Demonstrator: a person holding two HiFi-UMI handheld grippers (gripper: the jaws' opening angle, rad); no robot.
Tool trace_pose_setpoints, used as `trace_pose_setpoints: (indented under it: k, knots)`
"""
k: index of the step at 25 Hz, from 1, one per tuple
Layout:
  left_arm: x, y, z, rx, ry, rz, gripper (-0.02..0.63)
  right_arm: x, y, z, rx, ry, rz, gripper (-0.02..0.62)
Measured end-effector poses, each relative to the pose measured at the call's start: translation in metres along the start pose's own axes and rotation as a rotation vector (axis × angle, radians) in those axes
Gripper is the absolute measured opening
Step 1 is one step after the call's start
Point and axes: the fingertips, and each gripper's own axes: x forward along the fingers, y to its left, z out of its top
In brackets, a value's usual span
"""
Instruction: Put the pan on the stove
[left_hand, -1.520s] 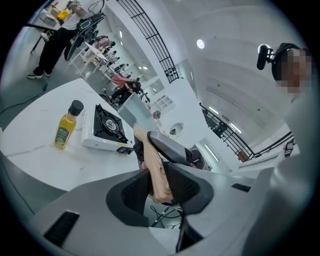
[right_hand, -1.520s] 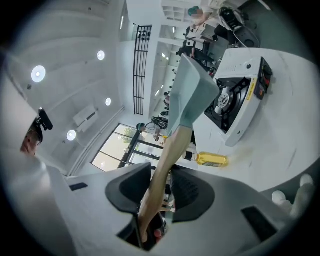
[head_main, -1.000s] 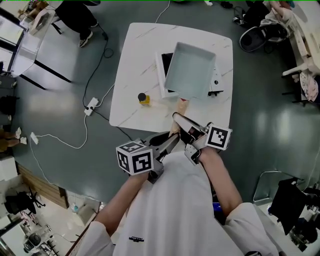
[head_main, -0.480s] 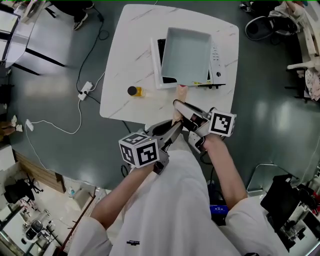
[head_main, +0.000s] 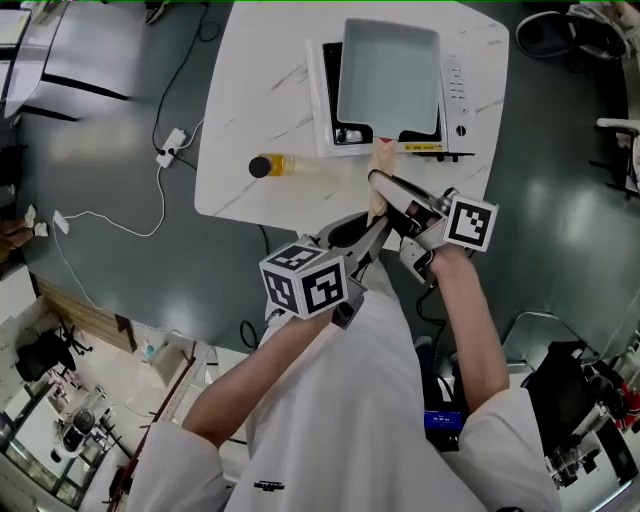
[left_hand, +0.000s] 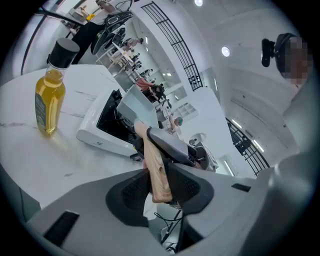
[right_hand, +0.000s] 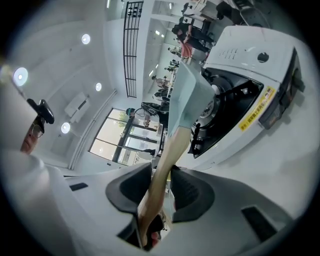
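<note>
Pan (head_main: 390, 70): one, in left claw (left_hand: 159, 186), right claw (right_hand: 161, 187); stove (head_main: 461, 95): one; bottle (head_main: 270, 165): one.

A white table with thin grey veins (head_main: 250, 120) is standing on a glossy dark grey floor (head_main: 90, 280). On the table a small bottle of yellow oil with a black cap (head_main: 270, 165) is standing upright, near the table's edge. In the left gripper view this bottle (left_hand: 49, 95) is showing at the far left. A white power strip (head_main: 170, 147) is lying on the floor just beside the table. A white cable (head_main: 162, 195) is running from it in a loose curve to the left. Black railings (left_hand: 170, 45) and round ceiling lights (left_hand: 225, 51) are showing high in the left gripper view. Clutter that I cannot make out is filling the bottom left corner of the head view.
</note>
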Motion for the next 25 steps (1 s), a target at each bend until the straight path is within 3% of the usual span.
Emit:
trace_pose_setpoints:
  k: [14, 25]
  knots:
    - [0.016, 0.017, -0.014, -0.008, 0.016, 0.058, 0.115, 0.000, -0.023, -0.003, 0.088, -0.032, 0.030, 0.118]
    - [0.025, 0.023, -0.025, -0.033, 0.052, 0.052, 0.121, -0.004, -0.035, -0.005, 0.040, -0.055, -0.024, 0.140]
